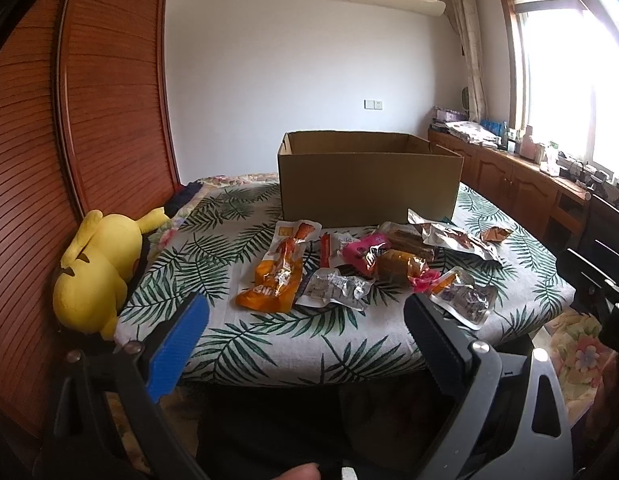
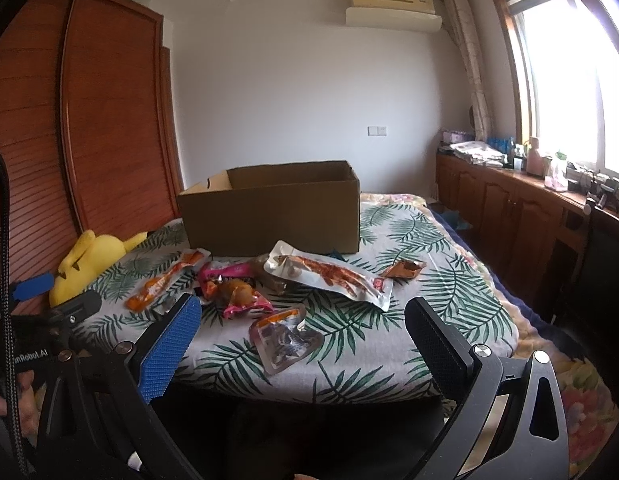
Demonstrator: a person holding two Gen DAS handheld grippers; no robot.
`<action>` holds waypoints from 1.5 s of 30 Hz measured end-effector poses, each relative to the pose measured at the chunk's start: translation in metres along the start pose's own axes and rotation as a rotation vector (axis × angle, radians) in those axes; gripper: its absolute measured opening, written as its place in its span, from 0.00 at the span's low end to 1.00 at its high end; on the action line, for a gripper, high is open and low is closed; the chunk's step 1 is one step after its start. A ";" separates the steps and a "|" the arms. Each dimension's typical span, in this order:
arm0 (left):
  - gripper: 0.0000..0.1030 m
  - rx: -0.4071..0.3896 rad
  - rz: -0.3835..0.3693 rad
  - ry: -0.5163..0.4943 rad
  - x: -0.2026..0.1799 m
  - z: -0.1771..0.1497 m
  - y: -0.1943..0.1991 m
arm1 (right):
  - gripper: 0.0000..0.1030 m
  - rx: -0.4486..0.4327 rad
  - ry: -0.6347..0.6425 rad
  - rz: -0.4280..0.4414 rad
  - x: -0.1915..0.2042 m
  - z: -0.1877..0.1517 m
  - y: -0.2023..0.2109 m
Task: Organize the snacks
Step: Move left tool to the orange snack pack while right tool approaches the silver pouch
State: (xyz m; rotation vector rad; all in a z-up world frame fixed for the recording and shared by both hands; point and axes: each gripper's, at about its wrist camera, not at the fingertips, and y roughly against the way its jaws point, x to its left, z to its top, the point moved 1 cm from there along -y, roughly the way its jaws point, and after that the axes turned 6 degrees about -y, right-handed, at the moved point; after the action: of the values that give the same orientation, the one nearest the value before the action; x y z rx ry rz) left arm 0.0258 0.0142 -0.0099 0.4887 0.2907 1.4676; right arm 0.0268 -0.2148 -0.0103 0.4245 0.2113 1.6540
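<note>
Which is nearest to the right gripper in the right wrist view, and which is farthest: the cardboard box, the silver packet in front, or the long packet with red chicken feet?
From the right gripper:
1. Silver packet, just ahead, between the open fingers.
2. Chicken feet packet, mid-table, slightly right.
3. Cardboard box, at the back, left of centre.

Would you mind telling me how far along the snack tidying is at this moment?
Nothing looks done yet: the snack packets, such as the long orange packet, all lie on the leaf-print cloth in front of the open brown cardboard box. Left tool and right tool are open and hold nothing. All the packing remains.
</note>
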 end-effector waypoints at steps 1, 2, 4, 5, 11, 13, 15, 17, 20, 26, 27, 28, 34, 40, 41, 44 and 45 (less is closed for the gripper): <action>0.96 0.009 -0.010 -0.008 0.001 0.000 -0.004 | 1.00 0.008 0.002 0.005 -0.001 0.000 -0.002; 0.96 0.015 -0.014 -0.014 0.002 0.001 -0.007 | 1.00 0.021 0.007 0.015 -0.002 0.001 -0.007; 0.96 0.030 -0.012 -0.029 0.005 0.002 -0.015 | 1.00 0.046 0.018 0.030 -0.006 0.002 -0.016; 0.96 0.043 -0.013 -0.035 0.006 0.003 -0.021 | 1.00 0.056 0.025 0.037 -0.007 0.003 -0.020; 0.96 0.090 -0.016 -0.053 0.021 0.007 -0.051 | 1.00 0.103 0.088 0.054 -0.017 0.009 -0.045; 0.96 0.105 -0.027 -0.057 0.025 0.009 -0.058 | 0.98 0.132 0.088 0.073 -0.021 0.011 -0.052; 0.96 0.120 -0.046 -0.062 0.027 0.011 -0.066 | 0.96 0.174 0.093 0.096 -0.024 0.012 -0.061; 0.96 0.137 -0.057 -0.066 0.031 0.013 -0.072 | 0.94 0.216 0.099 0.110 -0.026 0.011 -0.070; 0.96 0.157 -0.081 -0.076 0.033 0.016 -0.081 | 0.88 0.300 0.082 0.159 -0.027 0.005 -0.086; 0.96 0.205 -0.128 -0.084 0.038 0.020 -0.099 | 0.76 0.441 0.070 0.238 -0.021 -0.010 -0.117; 0.96 0.209 -0.133 -0.081 0.039 0.020 -0.101 | 0.72 0.457 0.075 0.245 -0.019 -0.012 -0.122; 0.96 0.216 -0.142 -0.075 0.042 0.021 -0.105 | 0.71 0.467 0.084 0.248 -0.017 -0.013 -0.126; 0.96 0.266 -0.185 -0.049 0.054 0.028 -0.125 | 0.62 0.498 0.164 0.235 -0.005 -0.017 -0.140; 0.95 0.336 -0.228 -0.021 0.068 0.034 -0.156 | 0.56 0.506 0.221 0.205 -0.002 -0.020 -0.146; 0.95 0.348 -0.232 -0.017 0.070 0.035 -0.162 | 0.56 0.507 0.230 0.203 -0.002 -0.021 -0.146; 0.94 0.376 -0.256 -0.001 0.075 0.040 -0.176 | 0.54 0.508 0.257 0.190 0.001 -0.024 -0.150; 0.94 0.386 -0.267 0.008 0.076 0.041 -0.182 | 0.54 0.507 0.266 0.187 0.002 -0.025 -0.150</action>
State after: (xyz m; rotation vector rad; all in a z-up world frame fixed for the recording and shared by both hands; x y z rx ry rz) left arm 0.2120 0.0781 -0.0541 0.7240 0.6279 1.1543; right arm 0.1540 -0.1902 -0.0901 0.6165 0.8208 1.8338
